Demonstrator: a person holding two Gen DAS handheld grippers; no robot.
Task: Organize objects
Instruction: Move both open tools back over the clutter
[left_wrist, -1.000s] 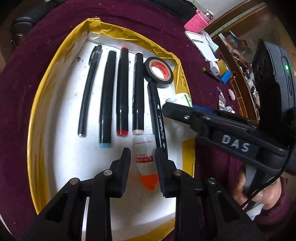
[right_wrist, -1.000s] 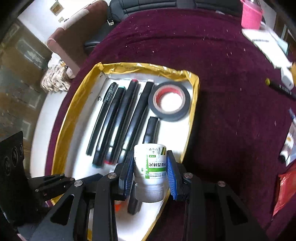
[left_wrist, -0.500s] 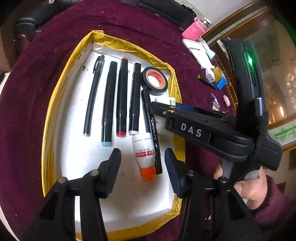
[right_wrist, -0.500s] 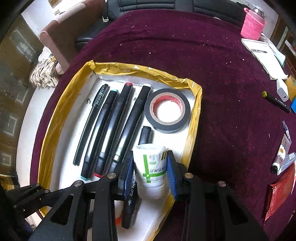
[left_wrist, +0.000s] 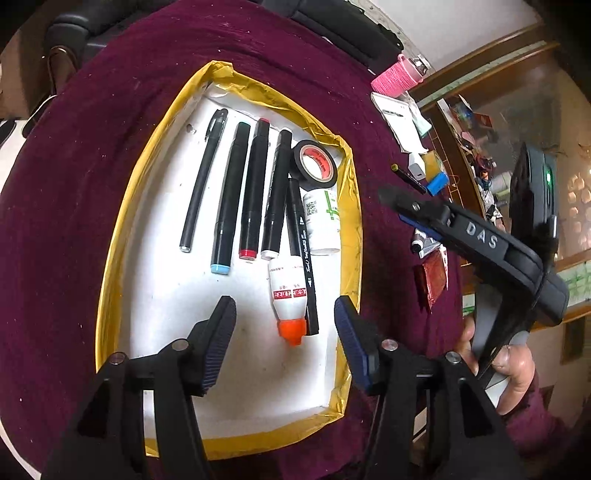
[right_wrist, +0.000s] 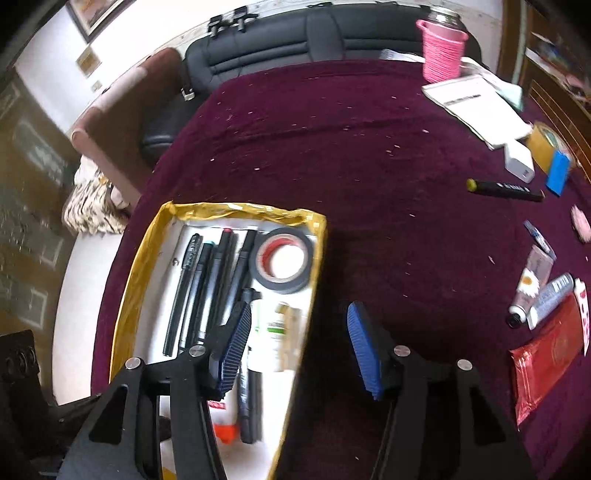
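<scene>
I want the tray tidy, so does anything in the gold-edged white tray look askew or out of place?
Mostly neat: four black pens lie parallel. The small white glue bottle with the orange cap lies on its side, slightly angled against the black marker beside it. The white pill bottle with green label also lies flat, wedged by the tray's edge.

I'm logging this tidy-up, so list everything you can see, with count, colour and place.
tray: one, yellow rim, white floor, on maroon cloth
pens and markers: five, black, side by side in tray
tape roll: one, black, tray's far corner
pill bottle: one, white, lying below tape
glue bottle: one, white, orange cap, in tray
loose marker: one, black, on cloth
tubes: two, pale, right of cloth
red packet: one, near tubes
pink cup: one, far edge
left tool: open, empty
right tool: jaws just opened, empty
hand: one, gripping right tool
</scene>
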